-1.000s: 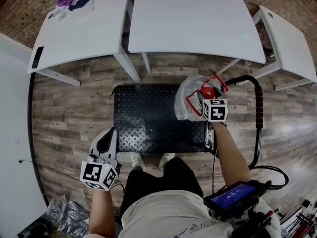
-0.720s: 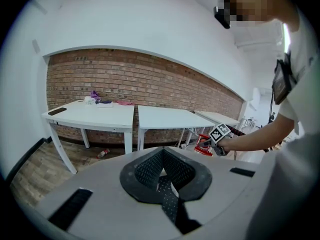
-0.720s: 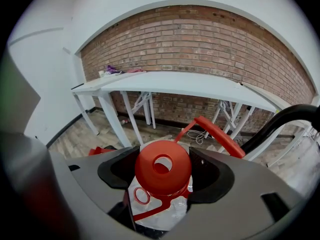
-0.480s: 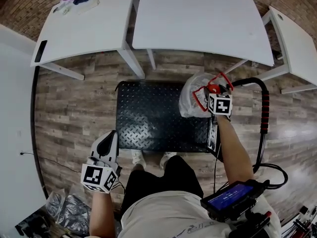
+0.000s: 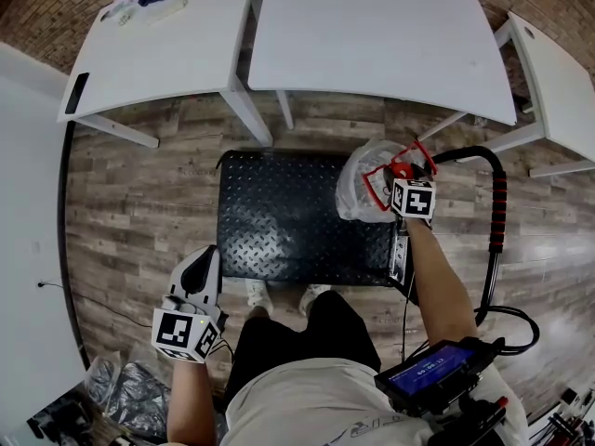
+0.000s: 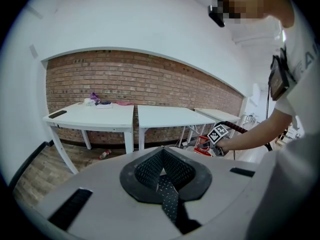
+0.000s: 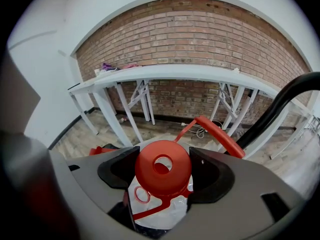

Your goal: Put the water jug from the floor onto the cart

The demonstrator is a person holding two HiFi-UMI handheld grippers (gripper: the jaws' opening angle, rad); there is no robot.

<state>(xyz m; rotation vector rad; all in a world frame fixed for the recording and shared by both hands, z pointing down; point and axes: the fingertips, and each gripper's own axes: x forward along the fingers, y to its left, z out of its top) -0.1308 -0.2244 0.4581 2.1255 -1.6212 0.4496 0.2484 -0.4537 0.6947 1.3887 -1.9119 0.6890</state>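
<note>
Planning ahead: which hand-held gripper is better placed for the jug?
Right. The right hand-held gripper grips the red cap of the clear plastic water jug at the black cart; the left hand-held gripper hangs shut, away from it.

You wear a white T-shirt (image 5: 307, 400), black shorts (image 5: 297, 337) and white shoes (image 5: 256, 295). Your left gripper (image 6: 161, 170) and right gripper (image 7: 163, 170) are grey, with black dotted pads (image 6: 149, 168) and a cube (image 5: 184, 333) of black-and-white square markers on each
</note>
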